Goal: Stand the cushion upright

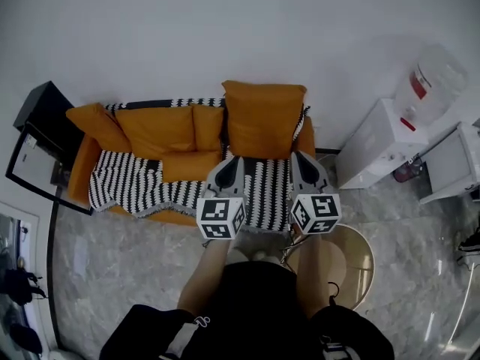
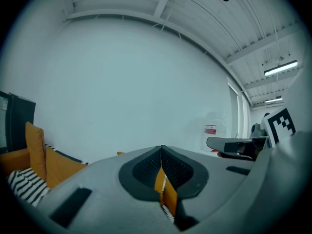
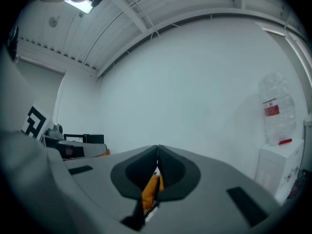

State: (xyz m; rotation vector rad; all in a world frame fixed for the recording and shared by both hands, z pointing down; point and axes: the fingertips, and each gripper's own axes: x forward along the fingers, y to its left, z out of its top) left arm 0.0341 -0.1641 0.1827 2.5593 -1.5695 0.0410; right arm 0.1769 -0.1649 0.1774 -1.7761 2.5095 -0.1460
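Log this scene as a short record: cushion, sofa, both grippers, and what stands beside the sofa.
cushion: orange, upright against the sofa back, at the right end
sofa: orange, striped blanket over the seat
left gripper: jaws together, tip near the cushion's lower edge
right gripper: jaws together, tip near the cushion's lower edge
beside sofa: water dispenser on the right, black cabinet on the left

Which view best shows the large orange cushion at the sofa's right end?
The head view: the whole orange cushion stands upright on the sofa. Both gripper views show only a sliver of orange past their closed jaws, possibly that cushion.
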